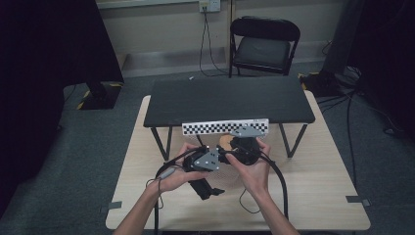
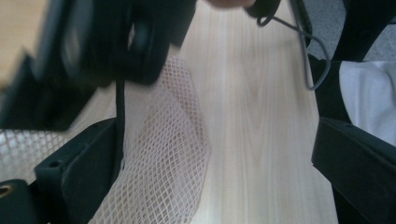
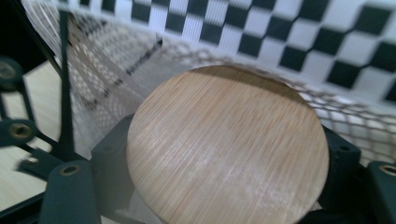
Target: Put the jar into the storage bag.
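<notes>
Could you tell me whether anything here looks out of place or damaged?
Nothing looks damaged or spilled. The right gripper holds a round wooden disc between its jaws, against a white mesh bag. The left gripper has the mesh by its left jaw, its jaws standing apart. The mesh is rumpled, which seems normal while being handled.

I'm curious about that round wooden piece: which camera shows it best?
The right gripper view: the wooden disc sits close up between the tongs, white netting behind. The high view shows a sliver; the left gripper view shows netting.
</notes>
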`<action>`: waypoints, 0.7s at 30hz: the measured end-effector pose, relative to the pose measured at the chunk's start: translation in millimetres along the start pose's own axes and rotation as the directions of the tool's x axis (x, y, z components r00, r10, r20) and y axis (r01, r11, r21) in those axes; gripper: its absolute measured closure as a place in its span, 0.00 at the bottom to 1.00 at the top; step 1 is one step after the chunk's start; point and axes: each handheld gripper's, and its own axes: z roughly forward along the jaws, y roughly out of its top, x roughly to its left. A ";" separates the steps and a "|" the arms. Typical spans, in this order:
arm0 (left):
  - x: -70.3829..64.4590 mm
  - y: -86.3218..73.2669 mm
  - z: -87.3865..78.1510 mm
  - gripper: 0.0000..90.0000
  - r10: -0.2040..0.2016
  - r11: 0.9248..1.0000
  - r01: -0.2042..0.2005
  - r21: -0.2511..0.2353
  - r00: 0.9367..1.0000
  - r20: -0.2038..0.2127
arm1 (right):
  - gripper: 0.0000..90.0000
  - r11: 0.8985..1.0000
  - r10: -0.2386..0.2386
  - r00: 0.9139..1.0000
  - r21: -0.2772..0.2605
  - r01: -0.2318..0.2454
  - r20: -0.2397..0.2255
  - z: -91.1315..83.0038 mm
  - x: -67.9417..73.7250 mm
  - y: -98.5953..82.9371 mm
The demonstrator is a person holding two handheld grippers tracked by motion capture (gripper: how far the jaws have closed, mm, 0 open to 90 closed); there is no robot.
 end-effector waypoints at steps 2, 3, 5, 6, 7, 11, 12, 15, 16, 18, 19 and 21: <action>0.0 0.3 1.0 0.02 -0.002 1.000 0.002 0.005 1.000 0.001 | 0.27 1.000 -0.006 1.000 0.012 0.006 0.013 3.2 1.1 -0.3; 0.1 0.0 1.8 0.01 -0.003 1.000 0.003 0.007 1.000 0.002 | 0.26 1.000 -0.001 1.000 0.017 0.001 0.013 4.4 1.1 0.5; 1.2 -0.8 2.2 0.00 -0.015 1.000 0.015 0.004 1.000 0.005 | 0.26 0.999 0.000 1.000 0.035 0.000 0.004 6.2 1.1 2.3; 1.9 -1.3 2.1 0.00 -0.021 1.000 0.021 0.006 1.000 0.009 | 0.24 0.998 -0.003 1.000 0.055 0.003 0.001 7.3 0.9 3.9; 2.3 -2.0 2.2 0.00 -0.024 1.000 0.024 0.010 1.000 0.008 | 0.23 0.998 0.003 1.000 0.061 -0.003 -0.010 7.0 0.6 4.9; 3.8 -3.6 4.7 0.00 -0.036 0.999 0.036 0.014 0.999 0.001 | 0.23 0.999 0.012 1.000 0.053 -0.011 -0.024 5.4 0.9 5.1; 3.3 -3.5 5.3 0.00 -0.033 0.999 0.033 0.013 0.999 -0.005 | 0.23 0.999 0.010 1.000 0.047 -0.009 -0.025 5.5 0.5 4.3; 2.9 -3.0 5.9 0.00 -0.034 0.999 0.034 0.009 0.999 -0.011 | 0.22 0.999 0.037 0.998 0.020 -0.036 -0.042 4.8 -2.9 2.2; 3.5 -3.4 6.1 0.00 -0.038 0.999 0.038 0.004 0.999 -0.009 | 0.22 0.999 0.043 0.998 0.009 -0.043 -0.054 4.6 -4.2 1.5; 4.2 -3.5 6.2 0.00 -0.041 0.999 0.041 0.003 0.999 -0.008 | 0.22 0.999 0.044 0.997 0.005 -0.044 -0.059 4.7 -4.9 1.0; 4.7 -3.5 6.6 0.00 -0.042 0.999 0.042 0.003 0.999 -0.009 | 0.21 0.999 0.042 0.997 0.005 -0.042 -0.063 4.7 -5.2 0.9; 5.7 -3.8 8.4 0.00 -0.041 0.999 0.041 0.007 0.999 -0.013 | 0.20 0.999 0.045 0.996 -0.003 -0.046 -0.076 4.1 -6.4 0.7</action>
